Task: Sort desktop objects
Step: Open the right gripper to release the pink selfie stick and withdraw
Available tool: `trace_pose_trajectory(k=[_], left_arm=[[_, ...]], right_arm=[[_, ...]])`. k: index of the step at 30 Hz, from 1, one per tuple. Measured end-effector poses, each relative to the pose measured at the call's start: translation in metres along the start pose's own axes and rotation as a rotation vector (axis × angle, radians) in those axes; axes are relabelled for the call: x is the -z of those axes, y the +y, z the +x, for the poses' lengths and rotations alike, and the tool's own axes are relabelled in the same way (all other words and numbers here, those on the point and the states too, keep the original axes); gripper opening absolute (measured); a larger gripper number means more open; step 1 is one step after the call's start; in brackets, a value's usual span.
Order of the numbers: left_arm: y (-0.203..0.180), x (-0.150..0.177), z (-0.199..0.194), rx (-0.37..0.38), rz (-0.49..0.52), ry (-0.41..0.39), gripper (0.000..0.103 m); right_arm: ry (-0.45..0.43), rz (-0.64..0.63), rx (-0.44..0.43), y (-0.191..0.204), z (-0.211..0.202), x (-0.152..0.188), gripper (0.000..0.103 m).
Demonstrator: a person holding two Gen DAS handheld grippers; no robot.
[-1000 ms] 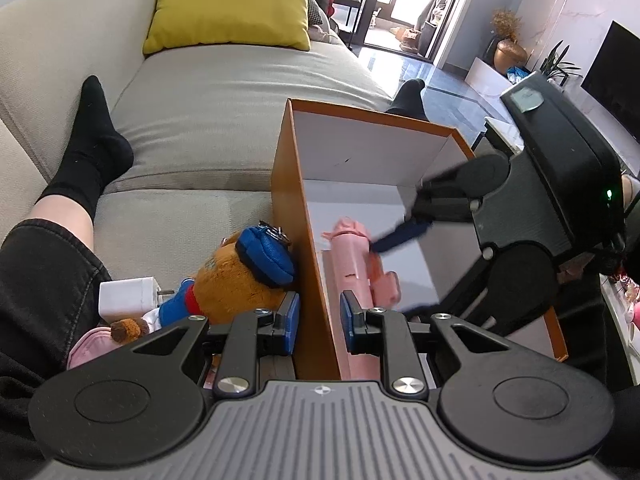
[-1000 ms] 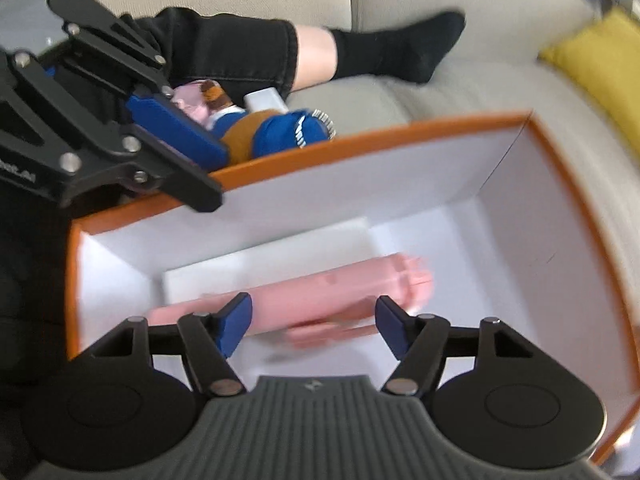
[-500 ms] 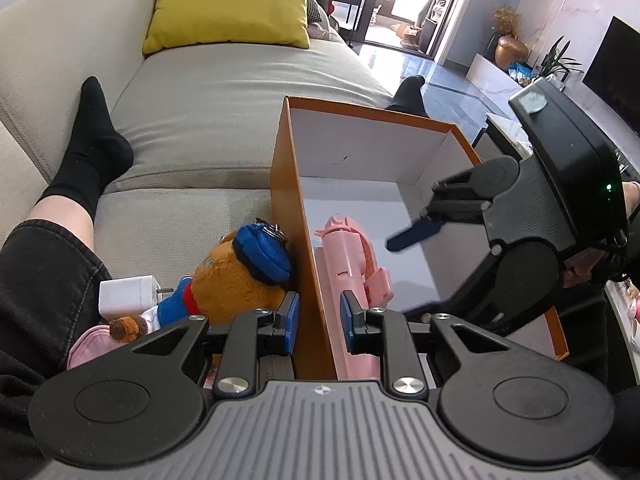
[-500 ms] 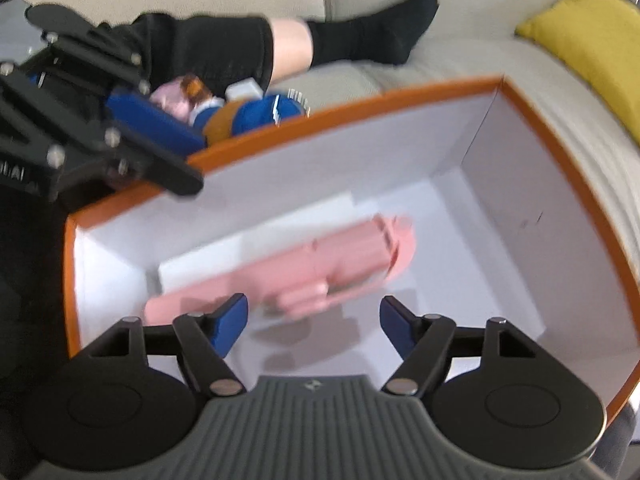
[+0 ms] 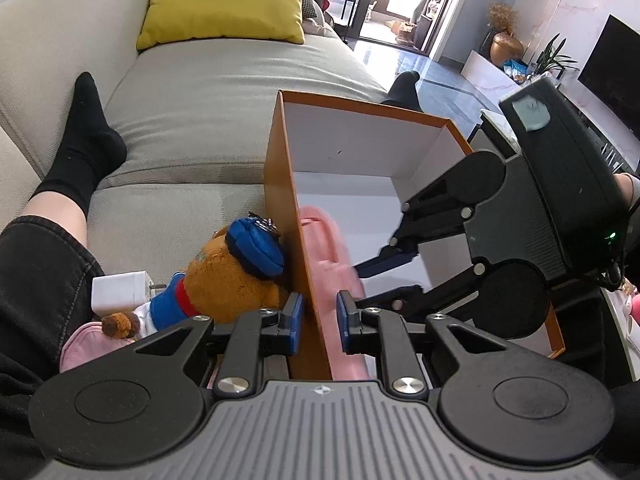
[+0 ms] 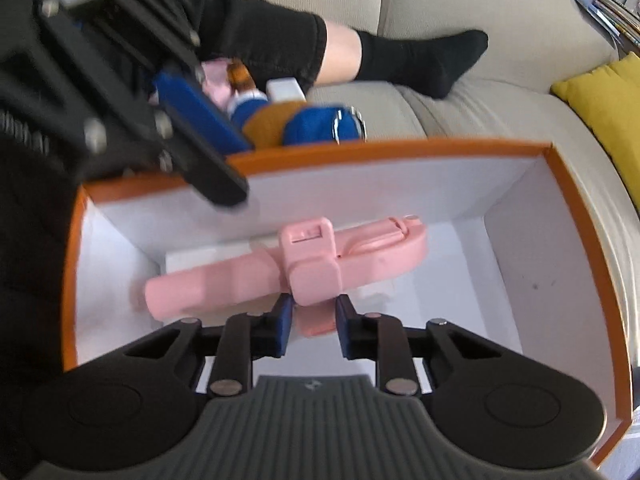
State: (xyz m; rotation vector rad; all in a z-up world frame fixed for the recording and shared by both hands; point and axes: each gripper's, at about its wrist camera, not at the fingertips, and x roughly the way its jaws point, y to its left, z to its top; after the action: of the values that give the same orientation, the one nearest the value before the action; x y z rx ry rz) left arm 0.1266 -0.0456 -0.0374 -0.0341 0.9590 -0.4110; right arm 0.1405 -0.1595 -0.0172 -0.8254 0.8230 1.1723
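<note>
Pink plastic, the long gadget [image 6: 288,276] lies inside the orange box [image 6: 400,150], its long axis running from nine o'clock to three, rounded end toward three. The right gripper [image 6: 310,320] is closing narrow on its lower tab. The left gripper [image 5: 318,322] pinches the box's side wall.

Big beige sofa [image 5: 224,92] with a yellow cushion [image 5: 224,0] propped at the far end. Someone's sitting on it, black sock [image 5: 86,136] and dark trouser leg [image 5: 36,280] showing. Off to the right there's a dark TV [image 5: 612,64], a bronze vase [image 5: 506,46] and a leafy plant [image 5: 554,54] on a glossy floor.
</note>
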Motion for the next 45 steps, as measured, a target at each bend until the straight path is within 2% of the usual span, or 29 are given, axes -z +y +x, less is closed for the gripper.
trace_pose_trajectory(k=[4, 8, 15, 20, 22, 25, 29, 32, 35, 36, 38, 42, 45], left_arm=[[-0.001, 0.001, -0.002, -0.009, 0.004, -0.002, 0.020], [0.001, 0.003, -0.004, 0.008, -0.009, 0.000, 0.020], [-0.002, 0.004, 0.001, -0.011, 0.008, 0.019, 0.020], [-0.001, 0.006, 0.009, -0.040, 0.005, 0.052, 0.020], [0.000, 0.006, 0.009, -0.038, 0.006, 0.053, 0.020], [0.000, 0.005, 0.010, -0.041, 0.008, 0.056, 0.020], [-0.001, 0.004, 0.011, -0.045, 0.006, 0.060, 0.020], [-0.002, 0.004, 0.010, -0.041, 0.002, 0.062, 0.020], [-0.002, 0.004, 0.010, -0.037, -0.001, 0.062, 0.020], [-0.002, 0.004, 0.010, -0.035, -0.002, 0.062, 0.020], [-0.002, 0.004, 0.010, -0.025, -0.008, 0.063, 0.020], [-0.001, 0.004, 0.010, -0.022, -0.015, 0.060, 0.019], [-0.002, 0.005, 0.009, -0.023, -0.013, 0.059, 0.018]], right_arm=[[0.020, 0.040, -0.011, -0.003, 0.006, -0.011, 0.029], [0.012, 0.168, -0.074, -0.011, 0.007, -0.016, 0.030], [-0.021, 0.188, -0.081, -0.010, 0.004, -0.008, 0.033], [-0.011, 0.150, -0.058, -0.007, 0.006, -0.004, 0.049], [0.008, 0.074, -0.049, -0.002, 0.005, -0.002, 0.067], [0.036, -0.066, -0.030, 0.002, 0.007, 0.002, 0.077], [0.100, -0.230, 0.009, -0.002, 0.022, 0.000, 0.077], [0.131, -0.291, -0.007, -0.010, 0.034, -0.004, 0.077], [0.153, -0.366, -0.005, -0.010, 0.042, -0.004, 0.074], [0.155, -0.395, -0.005, -0.008, 0.044, -0.003, 0.067], [0.158, -0.440, 0.004, -0.004, 0.047, -0.003, 0.067], [0.157, -0.494, 0.052, 0.002, 0.048, 0.000, 0.057], [0.147, -0.501, 0.024, 0.006, 0.042, 0.002, 0.055]])
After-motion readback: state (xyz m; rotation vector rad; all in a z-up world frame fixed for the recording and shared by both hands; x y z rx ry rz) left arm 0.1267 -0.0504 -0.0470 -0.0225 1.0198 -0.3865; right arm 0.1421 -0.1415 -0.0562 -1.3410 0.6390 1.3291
